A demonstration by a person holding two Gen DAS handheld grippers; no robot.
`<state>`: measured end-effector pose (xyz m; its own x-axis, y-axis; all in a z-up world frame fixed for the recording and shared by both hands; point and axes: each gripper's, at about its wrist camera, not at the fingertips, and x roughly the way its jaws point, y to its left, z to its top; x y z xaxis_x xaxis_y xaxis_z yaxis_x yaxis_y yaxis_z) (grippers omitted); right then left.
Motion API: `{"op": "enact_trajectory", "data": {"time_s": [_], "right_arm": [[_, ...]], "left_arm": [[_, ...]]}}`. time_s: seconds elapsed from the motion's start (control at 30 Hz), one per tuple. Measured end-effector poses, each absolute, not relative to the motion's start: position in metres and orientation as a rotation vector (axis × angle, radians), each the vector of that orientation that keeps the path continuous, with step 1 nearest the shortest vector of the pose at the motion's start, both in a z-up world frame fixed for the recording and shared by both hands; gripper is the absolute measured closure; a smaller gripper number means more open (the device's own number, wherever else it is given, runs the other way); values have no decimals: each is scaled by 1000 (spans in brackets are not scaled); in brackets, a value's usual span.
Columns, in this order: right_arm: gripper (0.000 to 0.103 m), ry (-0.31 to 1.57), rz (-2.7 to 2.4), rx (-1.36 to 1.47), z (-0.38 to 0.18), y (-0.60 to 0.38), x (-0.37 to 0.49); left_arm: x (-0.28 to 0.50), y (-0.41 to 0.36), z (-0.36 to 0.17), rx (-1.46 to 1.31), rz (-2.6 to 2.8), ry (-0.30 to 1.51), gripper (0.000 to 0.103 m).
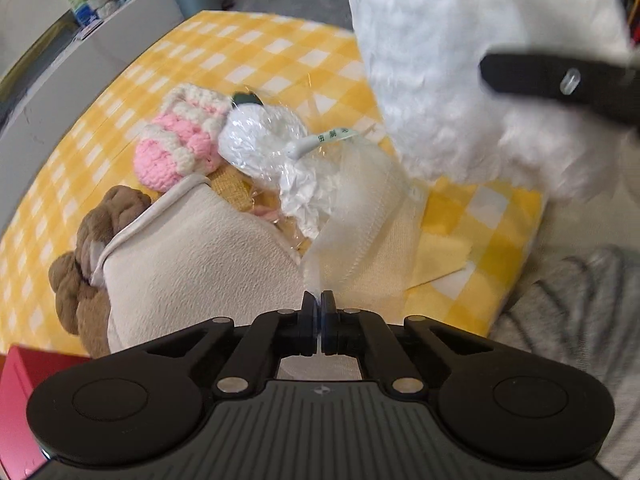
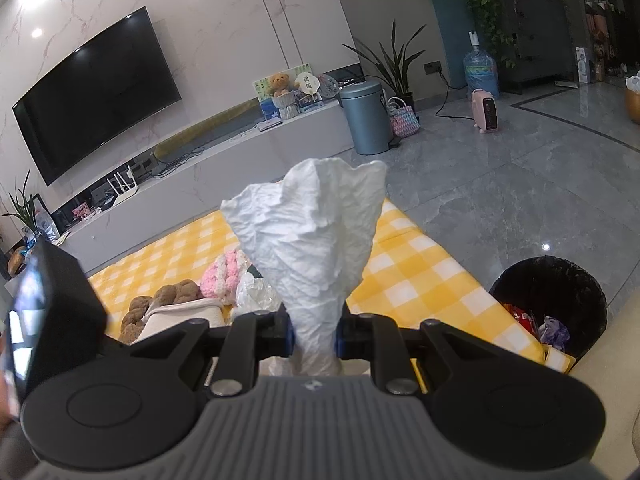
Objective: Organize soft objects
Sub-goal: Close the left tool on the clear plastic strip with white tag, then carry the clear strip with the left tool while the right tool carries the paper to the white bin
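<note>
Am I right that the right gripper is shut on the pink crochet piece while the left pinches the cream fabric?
Not quite. The right gripper is shut on the white tissue, as the right wrist view shows. The pink crochet piece lies on the yellow checked cloth. The left gripper does pinch the cream fabric.

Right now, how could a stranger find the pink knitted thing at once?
Look at the yellow checked cloth covering the table. In the pile on it, the pink knitted thing lies beyond the brown plush and touches a white item wrapped in clear plastic. Only it has pink and cream yarn stripes.
</note>
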<state>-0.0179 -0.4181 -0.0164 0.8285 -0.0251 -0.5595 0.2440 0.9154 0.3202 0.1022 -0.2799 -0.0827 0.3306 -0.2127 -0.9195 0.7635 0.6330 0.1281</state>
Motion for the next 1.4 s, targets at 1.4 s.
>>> {"op": "enact_trajectory", "data": {"time_s": [1.4], "right_arm": [[86, 478, 0, 297, 26, -371, -32]], "left_arm": [[85, -101, 65, 31, -504, 820, 102]]}}
